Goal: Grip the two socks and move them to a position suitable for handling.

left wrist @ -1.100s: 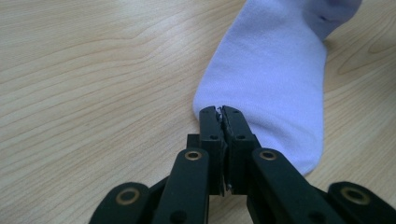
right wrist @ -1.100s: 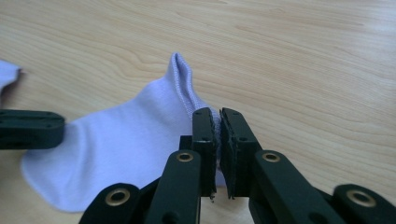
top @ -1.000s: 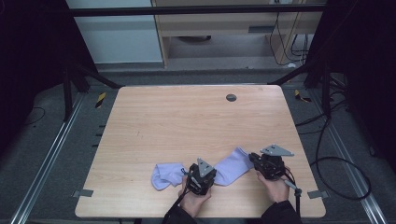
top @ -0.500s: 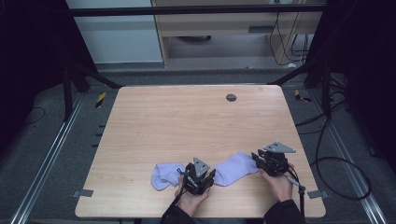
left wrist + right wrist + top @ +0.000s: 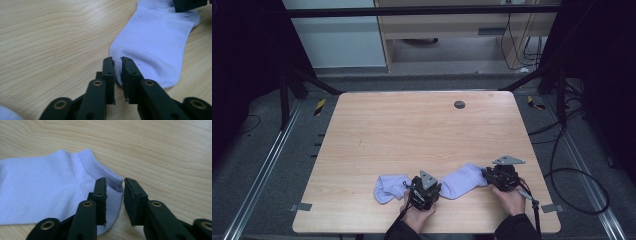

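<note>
So there are two pale lilac socks lying flat near the front edge of the wooden tabletop (image 5: 412, 130), and both grippers are down on the one to the right. That sock (image 5: 464, 180) lies stretched out between the two grippers, running a bit diagonally. The left gripper (image 5: 118, 67) has its jaws nearly shut, just a thin slit between them, and they're pinching the rounded end of the sock right at its edge; in the left gripper view you can see a bit of fabric sitting in the slit. The right gripper (image 5: 115, 187) is at the other end, the ribbed cuff end. Its jaws are a little way apart, one jaw resting on top of the cuff corner and the other on bare wood just beside it, so the edge of the cuff sits in the gap, but I can't tell for sure that it's actually clamped. The second sock (image 5: 389, 186) lies off to the left of the left gripper, just beside it, with nothing holding it. In the high view both hands come in from the bottom, and there's a small dark round disc (image 5: 459, 104) near the far edge, well apart from everything.
</note>
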Tool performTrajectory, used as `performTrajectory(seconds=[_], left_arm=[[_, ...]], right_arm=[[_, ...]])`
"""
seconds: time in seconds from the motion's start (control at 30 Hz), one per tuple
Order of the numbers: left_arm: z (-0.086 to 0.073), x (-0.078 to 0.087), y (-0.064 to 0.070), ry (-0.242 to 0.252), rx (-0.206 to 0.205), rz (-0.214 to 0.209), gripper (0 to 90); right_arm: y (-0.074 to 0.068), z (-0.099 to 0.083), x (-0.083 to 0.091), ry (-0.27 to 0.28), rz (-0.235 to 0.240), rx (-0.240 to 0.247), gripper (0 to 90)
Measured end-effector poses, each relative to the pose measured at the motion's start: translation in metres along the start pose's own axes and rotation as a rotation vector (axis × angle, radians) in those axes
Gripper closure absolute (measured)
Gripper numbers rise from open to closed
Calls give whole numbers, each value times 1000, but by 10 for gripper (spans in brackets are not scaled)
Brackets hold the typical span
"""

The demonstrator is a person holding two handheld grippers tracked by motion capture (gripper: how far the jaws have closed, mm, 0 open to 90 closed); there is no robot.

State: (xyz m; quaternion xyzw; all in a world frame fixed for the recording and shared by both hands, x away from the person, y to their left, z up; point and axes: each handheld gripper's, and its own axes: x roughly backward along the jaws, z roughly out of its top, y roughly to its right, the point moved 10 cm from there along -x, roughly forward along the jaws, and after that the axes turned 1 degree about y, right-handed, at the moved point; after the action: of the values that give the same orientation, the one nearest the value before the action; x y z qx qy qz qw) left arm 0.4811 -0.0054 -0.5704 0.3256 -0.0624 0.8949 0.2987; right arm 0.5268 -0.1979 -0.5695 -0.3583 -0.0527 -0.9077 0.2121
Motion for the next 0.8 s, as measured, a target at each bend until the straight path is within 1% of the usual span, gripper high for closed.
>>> performTrajectory(seconds=[0.03, 0.07, 0.13, 0.23, 0.27, 0.3, 0.37, 0.43, 0.47, 0.5, 0.53, 0.57, 0.6, 0.63, 0.67, 0.7, 0.73, 0.77, 0.8], left_arm=[[0, 0, 0, 0, 0, 0, 851], [0, 0, 0, 1, 2, -2, 851], [2, -1, 0, 4, 0, -2, 878], [5, 0, 0, 12, 2, -3, 883], [7, 0, 0, 18, -1, -2, 883], [9, 1, 0, 25, -1, -1, 883], [14, 2, -2, 33, 0, -1, 884], [19, 2, -2, 39, 0, -5, 885], [24, -1, -1, 44, -8, -10, 885], [24, -1, -1, 44, -8, -10, 885], [25, -3, 0, 40, -11, -15, 885], [26, -5, 2, 34, -17, -18, 885], [26, -7, 4, 30, -20, -26, 884], [25, -10, 7, 27, -25, -33, 884], [24, -12, 9, 18, -36, -33, 884], [24, -15, 11, 18, -37, -32, 882], [22, -17, 12, 7, -44, -32, 879], [21, -19, 13, 6, -47, -34, 879], [21, -20, 13, 4, -50, -32, 872]], right_arm=[[0, 0, 0, 0, 0, 0, 758], [0, 0, 0, 0, -4, 5, 784], [-1, -1, 1, -16, -8, -12, 875], [-2, 1, 3, -9, -9, -8, 881], [-4, 3, 8, 9, -9, -4, 882], [-4, 3, 8, 9, -9, -4, 882], [-7, 6, 16, 31, -3, -8, 881], [-9, 5, 25, 42, -15, 5, 880], [-9, 3, 33, 48, -31, -6, 879], [-9, 3, 33, 48, -31, -6, 879], [-9, 2, 37, 53, -34, -8, 878], [-7, 0, 40, 58, -49, -10, 877], [-6, -2, 43, 56, -59, -19, 876], [-4, -5, 45, 52, -71, -15, 876], [-2, -9, 47, 45, -77, -27, 875], [1, -12, 47, 37, -84, -29, 875], [3, -19, 48, 16, -86, -44, 871], [3, -19, 48, 16, -86, -44, 871], [4, -22, 48, 5, -86, -49, 865]])
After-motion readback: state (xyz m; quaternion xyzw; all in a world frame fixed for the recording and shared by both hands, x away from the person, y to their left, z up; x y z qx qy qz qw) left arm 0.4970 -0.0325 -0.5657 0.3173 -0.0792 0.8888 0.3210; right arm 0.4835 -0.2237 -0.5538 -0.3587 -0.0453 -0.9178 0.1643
